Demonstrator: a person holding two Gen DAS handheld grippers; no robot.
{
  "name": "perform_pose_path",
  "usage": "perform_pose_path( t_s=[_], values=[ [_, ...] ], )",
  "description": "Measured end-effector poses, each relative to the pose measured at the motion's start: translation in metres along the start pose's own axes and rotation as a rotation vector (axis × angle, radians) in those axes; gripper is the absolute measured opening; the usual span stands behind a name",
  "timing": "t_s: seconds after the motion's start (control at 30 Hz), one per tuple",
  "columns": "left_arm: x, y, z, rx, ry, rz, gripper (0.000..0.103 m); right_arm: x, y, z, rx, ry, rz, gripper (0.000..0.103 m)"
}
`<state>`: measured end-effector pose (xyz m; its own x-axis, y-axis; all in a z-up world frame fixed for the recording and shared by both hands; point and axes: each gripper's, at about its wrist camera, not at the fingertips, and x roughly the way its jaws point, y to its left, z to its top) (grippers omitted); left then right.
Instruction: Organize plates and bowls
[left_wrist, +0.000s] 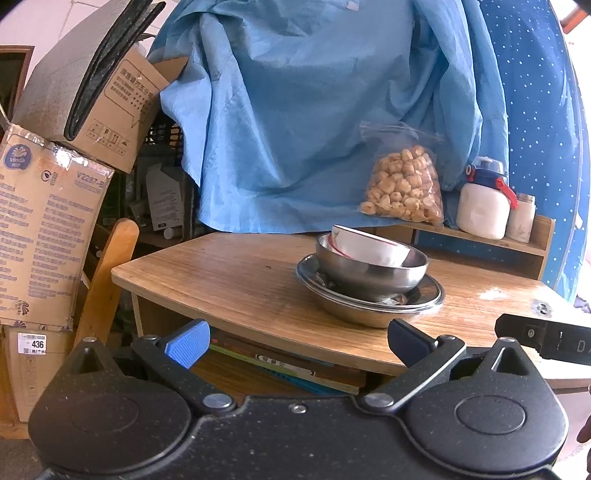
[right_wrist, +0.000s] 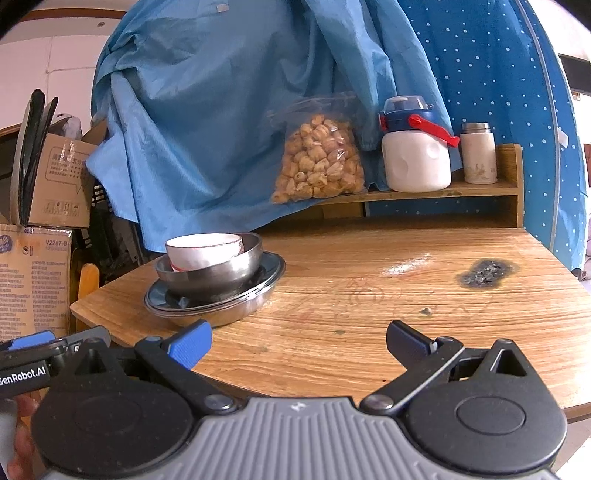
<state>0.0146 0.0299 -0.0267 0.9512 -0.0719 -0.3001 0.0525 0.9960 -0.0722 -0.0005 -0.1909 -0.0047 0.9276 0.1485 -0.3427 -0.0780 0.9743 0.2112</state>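
We hold both grippers, left (left_wrist: 297, 341) and right (right_wrist: 299, 341), released and empty off the table (right_wrist: 369, 295) edge; white bowl (right_wrist: 203, 251) tilts in the steel bowl (right_wrist: 221, 271), likely needs re-seating.

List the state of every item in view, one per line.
Left hand-held gripper: open, empty.
Right hand-held gripper: open, empty.
White bowl: tilted, nested in the steel bowl.
Steel bowl: upright, on the plates.
Plates: stacked on the table.
Snack bag: closed, on the shelf.
Bottle: lid shut, upright.
Flask: capped, upright.
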Motion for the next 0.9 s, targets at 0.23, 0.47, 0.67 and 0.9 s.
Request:
perform_pose_path(
  t_s=[0.23,0.47,0.67,0.9],
  values=[
    [-0.0017,-0.0008,0.0006,-0.002,-0.003,0.008,0.102,-0.002,0.0012,0.0031,-0.006,-0.011,0.004,0.103],
    [-0.0021,-0.0013,0.0007,-0.001,-0.002,0.011,0.102,-0.0024,0.0021,0.0028,-0.016,-0.001,0.002,0.103],
    [-0.0031,-0.0007,0.0009,-0.003,-0.003,0.012,0.102,-0.0024,0.0027,0.002,-0.018,0.003,0.004,0.103],
    [-0.0029,-0.0004,0.0009,-0.003,-0.004,0.012,0.102,-0.0024,0.0029,0.0015,-0.021,0.002,0.005,0.103]
  ],
)
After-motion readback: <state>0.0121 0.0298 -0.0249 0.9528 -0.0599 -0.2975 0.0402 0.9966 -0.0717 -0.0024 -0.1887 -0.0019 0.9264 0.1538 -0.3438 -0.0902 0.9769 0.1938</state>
